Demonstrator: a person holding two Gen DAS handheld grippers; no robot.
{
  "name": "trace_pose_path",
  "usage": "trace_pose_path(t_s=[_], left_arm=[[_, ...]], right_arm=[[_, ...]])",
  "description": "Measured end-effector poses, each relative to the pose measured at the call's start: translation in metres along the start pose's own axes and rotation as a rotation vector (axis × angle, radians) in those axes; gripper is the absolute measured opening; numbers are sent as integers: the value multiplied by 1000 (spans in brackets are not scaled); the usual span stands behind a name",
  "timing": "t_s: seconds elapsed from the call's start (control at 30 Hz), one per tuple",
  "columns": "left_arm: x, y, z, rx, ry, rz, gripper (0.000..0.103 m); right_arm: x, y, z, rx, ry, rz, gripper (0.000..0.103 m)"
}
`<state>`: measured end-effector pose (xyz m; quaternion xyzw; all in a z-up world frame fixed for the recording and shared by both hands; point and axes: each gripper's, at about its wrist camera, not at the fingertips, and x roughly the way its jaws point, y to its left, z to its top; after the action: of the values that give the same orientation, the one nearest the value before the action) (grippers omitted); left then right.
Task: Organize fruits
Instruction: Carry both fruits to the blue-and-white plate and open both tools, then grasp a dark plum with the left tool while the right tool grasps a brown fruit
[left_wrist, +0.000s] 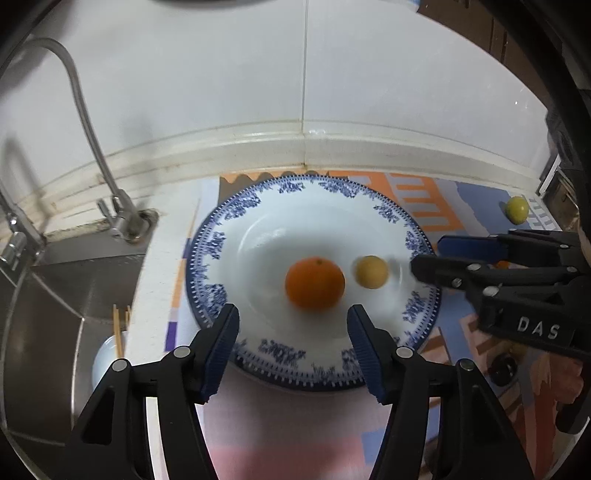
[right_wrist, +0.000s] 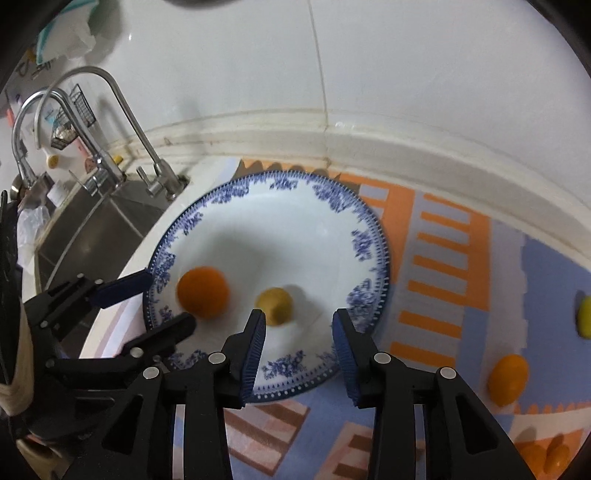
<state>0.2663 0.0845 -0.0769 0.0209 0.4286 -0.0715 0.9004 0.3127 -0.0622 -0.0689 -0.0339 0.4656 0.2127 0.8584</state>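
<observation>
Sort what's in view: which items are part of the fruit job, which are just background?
Job:
orange on the plate
small yellow fruit on the plate
yellow-green fruit on the mat
orange fruit on the mat
left gripper, right gripper, both open and empty

Background:
faucet
sink
patterned mat

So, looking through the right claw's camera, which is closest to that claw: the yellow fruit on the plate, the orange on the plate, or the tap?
1. Yellow fruit, on the plate, just ahead of the right claw.
2. Orange, on the plate, further left.
3. Tap, far left by the sink.
</observation>
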Motion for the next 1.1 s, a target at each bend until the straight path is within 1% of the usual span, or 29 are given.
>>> trace_pose_path(t_s=[0.07,0.13,0.17,0.27,0.3,0.37,0.4,0.47,0.57,0.73,0.93,1.1], left_arm=[[-15,-3,-3,1,-24,0,63],[-30,-7,-6,7,-56,8,68],[-38,-10,-8,11,-75,13,70],[-64,-18,-14,16,-130,15,75],[-71,-20,-15,17,-143,14,77],[-86,-25,-19,20,-172,17,80],[-95,-29,-22,23,-191,24,83],[-108,-33,-26,25,-217,32,85],[-126,-40,-35,26,-254,45,88],[-148,-52,-50,37,-292,46,89],[-162,-61,-70,42,-313,48,89],[-167,-67,-86,48,-328,58,89]], right_arm=[[-14,0,-4,8,-34,-17,39],[-29,0,-9,12,-72,-25,39],[-38,1,-12,8,-90,-36,42],[-69,4,-24,-9,-167,-74,51],[-76,4,-27,-11,-184,-83,52],[-93,4,-34,-9,-216,-96,58],[-102,4,-38,-3,-236,-106,60],[-117,4,-45,3,-271,-128,64],[-139,5,-56,16,-315,-155,67],[-169,8,-80,35,-374,-179,69],[-188,13,-106,35,-388,-194,69],[-194,20,-123,2,-409,-212,69]])
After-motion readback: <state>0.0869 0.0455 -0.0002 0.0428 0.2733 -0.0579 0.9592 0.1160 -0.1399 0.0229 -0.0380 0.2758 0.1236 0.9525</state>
